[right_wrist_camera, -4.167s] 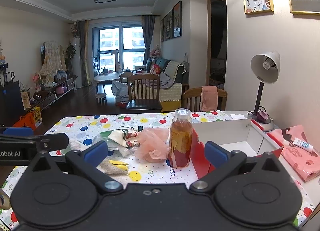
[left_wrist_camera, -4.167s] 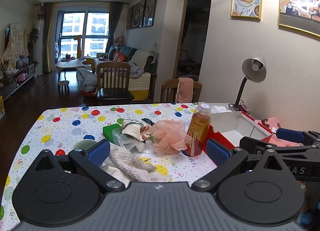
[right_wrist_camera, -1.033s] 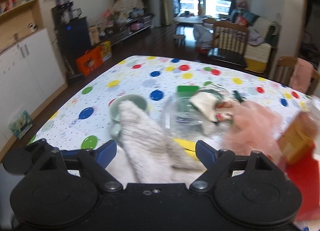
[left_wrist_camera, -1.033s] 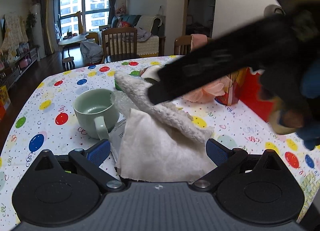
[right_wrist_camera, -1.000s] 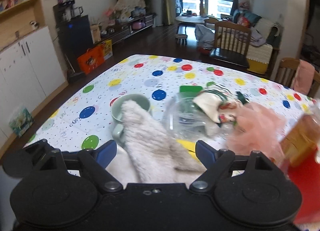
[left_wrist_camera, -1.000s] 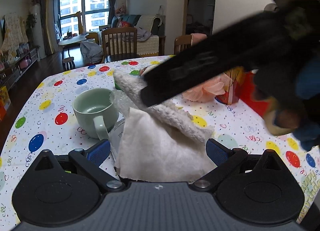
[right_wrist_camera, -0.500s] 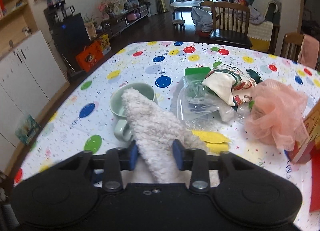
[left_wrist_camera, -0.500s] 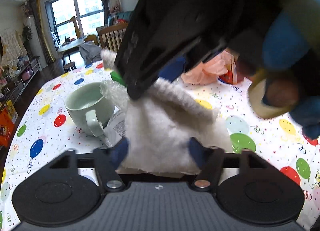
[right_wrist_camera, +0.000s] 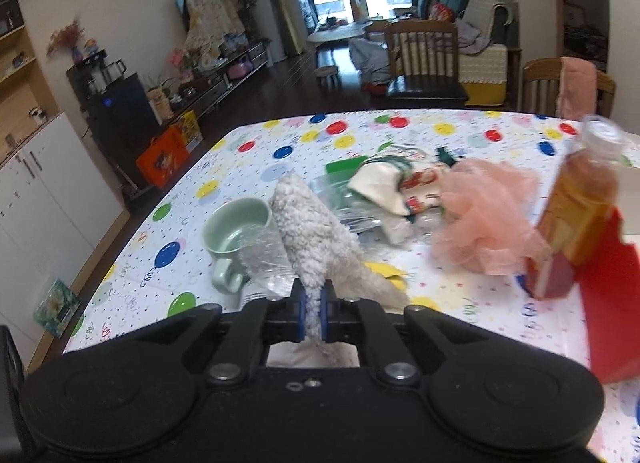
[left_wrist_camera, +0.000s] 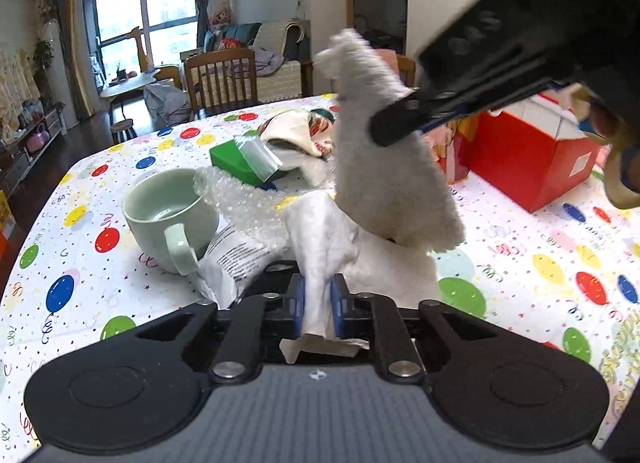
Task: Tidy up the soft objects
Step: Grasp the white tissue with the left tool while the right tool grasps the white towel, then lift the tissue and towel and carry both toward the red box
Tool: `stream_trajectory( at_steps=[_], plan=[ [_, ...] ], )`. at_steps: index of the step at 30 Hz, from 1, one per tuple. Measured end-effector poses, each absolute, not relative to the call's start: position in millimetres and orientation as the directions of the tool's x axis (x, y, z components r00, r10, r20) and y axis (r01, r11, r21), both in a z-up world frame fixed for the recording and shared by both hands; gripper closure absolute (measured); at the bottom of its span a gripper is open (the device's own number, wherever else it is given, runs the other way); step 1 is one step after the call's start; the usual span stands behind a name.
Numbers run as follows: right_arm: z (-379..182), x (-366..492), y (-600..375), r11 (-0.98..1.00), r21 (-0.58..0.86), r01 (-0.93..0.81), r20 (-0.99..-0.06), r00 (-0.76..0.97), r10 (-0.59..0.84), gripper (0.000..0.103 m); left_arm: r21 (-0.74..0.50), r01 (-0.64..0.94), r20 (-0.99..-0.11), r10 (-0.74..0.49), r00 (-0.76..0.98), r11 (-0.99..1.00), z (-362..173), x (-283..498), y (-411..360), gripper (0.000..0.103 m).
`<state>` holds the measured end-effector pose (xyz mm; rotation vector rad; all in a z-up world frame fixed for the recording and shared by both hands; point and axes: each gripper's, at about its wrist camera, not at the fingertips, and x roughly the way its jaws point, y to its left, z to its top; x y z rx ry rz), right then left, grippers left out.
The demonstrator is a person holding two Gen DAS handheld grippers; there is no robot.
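The left gripper [left_wrist_camera: 318, 309] has its jaws closed on the near edge of a white paper towel [left_wrist_camera: 328, 235], which lies partly on the worktop [left_wrist_camera: 520, 263]. They have just been closing, with the paper between them. The right gripper [right_wrist_camera: 313, 317] has also just been closing, and its jaws now pinch a fluffy white cloth [right_wrist_camera: 316, 239] near its lower end. This cloth stands up above the paper towel, probably because the two soft things lay together and each hand takes one in order to separate them.

The left view shows the right gripper [left_wrist_camera: 404, 125] from the side, gripping the cloth in the air, and a red box [left_wrist_camera: 524, 155] at the far right, perhaps the place for the soft things. It also shows a printed packet [left_wrist_camera: 236, 259] beside the green mug [left_wrist_camera: 172, 211]. The right view shows a pink mesh sponge [right_wrist_camera: 488, 223] and a bottle of orange drink [right_wrist_camera: 576, 215], which the cloth mostly hides in the left view.
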<state>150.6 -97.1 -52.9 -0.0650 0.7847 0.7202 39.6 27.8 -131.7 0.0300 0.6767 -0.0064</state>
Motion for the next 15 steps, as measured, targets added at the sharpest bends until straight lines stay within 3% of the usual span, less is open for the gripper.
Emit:
stream_trajectory(
  at_steps=[15],
  plan=[
    [4.2,114.8,-183.4,0.821,0.242,-0.517,-0.608,0.578,0.544,0.098,-0.139,0.091,-0.572,-0.155,0.805,0.986,-72.0,34.0,38.0,0.094]
  ],
)
